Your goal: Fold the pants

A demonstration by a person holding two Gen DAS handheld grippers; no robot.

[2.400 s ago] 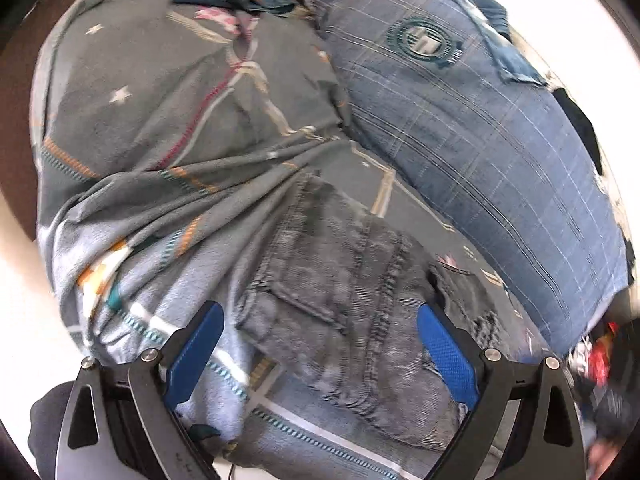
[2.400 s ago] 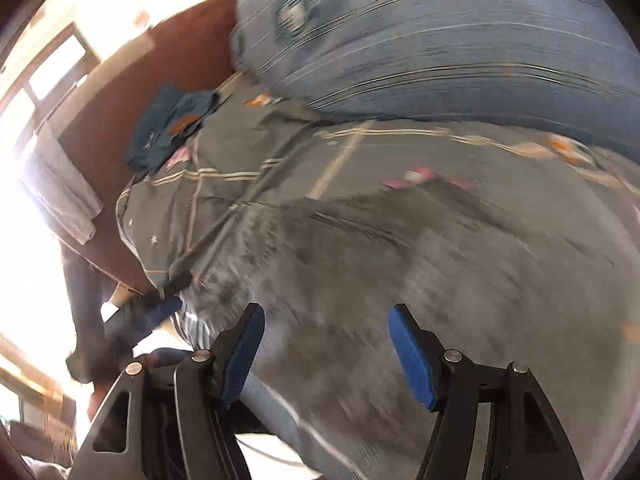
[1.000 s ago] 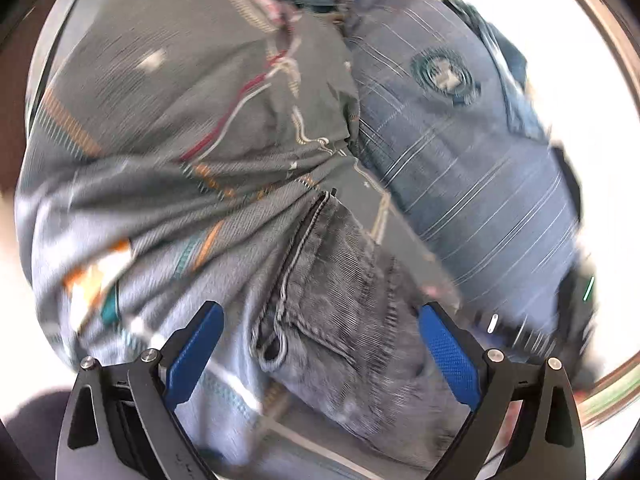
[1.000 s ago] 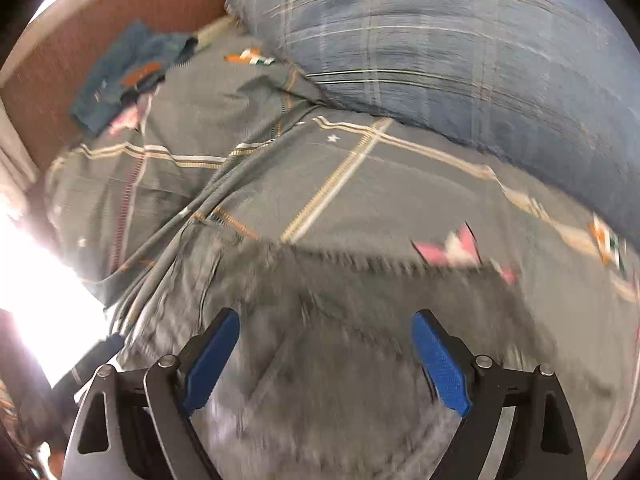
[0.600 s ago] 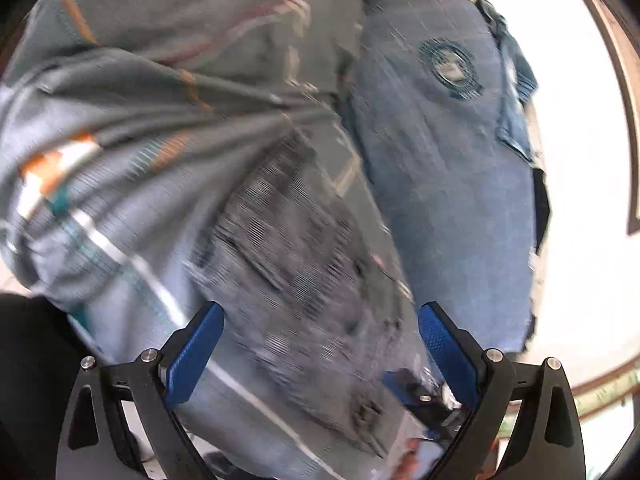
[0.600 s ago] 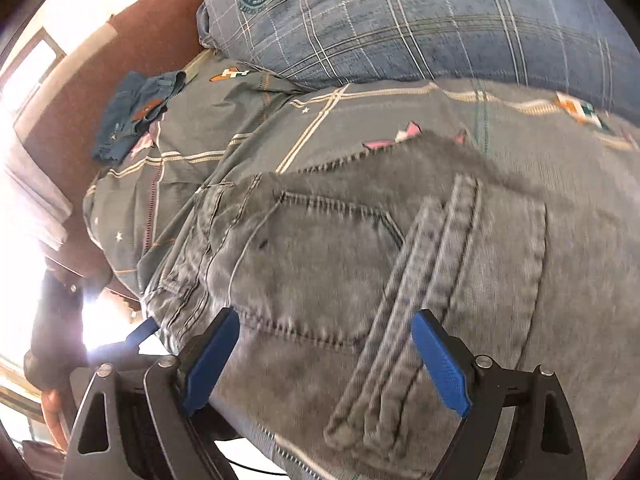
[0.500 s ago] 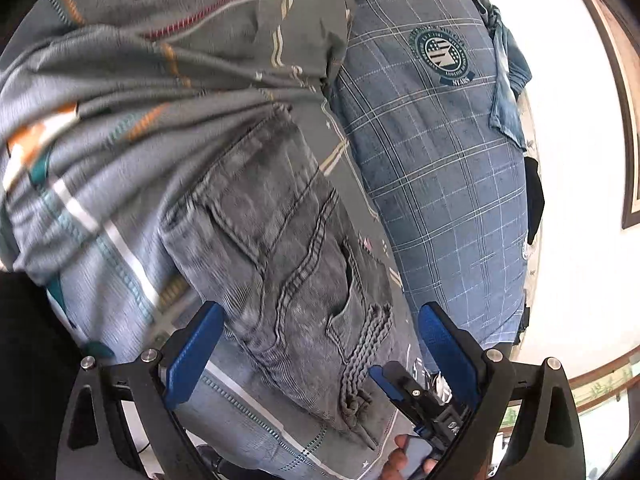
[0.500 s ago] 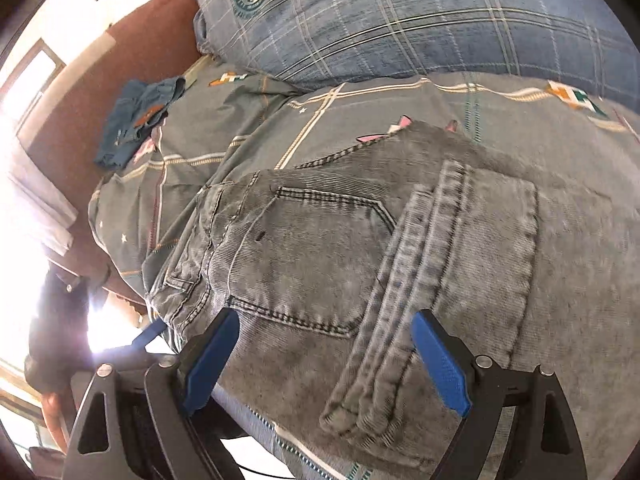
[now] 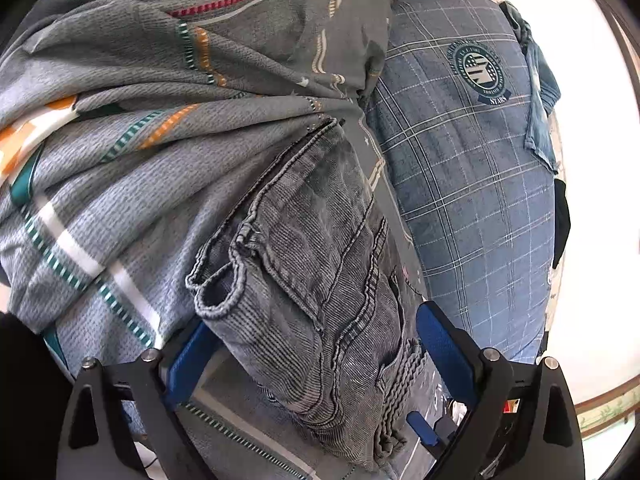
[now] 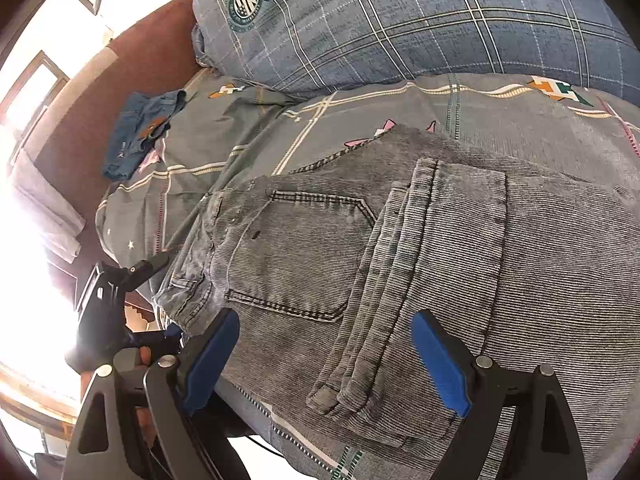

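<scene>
Pants: grey denim pants (image 10: 420, 248) lay folded into a bundle on the bed's patterned grey cover (image 10: 360, 116), near its front edge; your right view showed a back pocket face up and the leg ends doubled over on top.
Left view only: pants (image 9: 312, 280) seen end-on, with a rolled waistband loop at the near corner and stacked seams; the cover (image 9: 140, 140) bunched in ridges to the left.
Left gripper: your left gripper (image 9: 312, 354) was spread wide, blue pads either side of the bundle's near end, clamping nothing; whether the pads touched the cloth you couldn't tell.
Right gripper: your right gripper (image 10: 324, 364) was also spread wide, over the bundle's folded edge, nothing pinched between the pads.
Right view only: the left gripper (image 10: 116, 300) showed at the bed's left edge beside the waistband; a small blue garment (image 10: 140, 132) lay on the far corner of the cover by the brown headboard (image 10: 132, 64).
Pillow: blue plaid pillow (image 9: 472, 184) with a round crest, beside the pants, in both views (image 10: 400, 20).
</scene>
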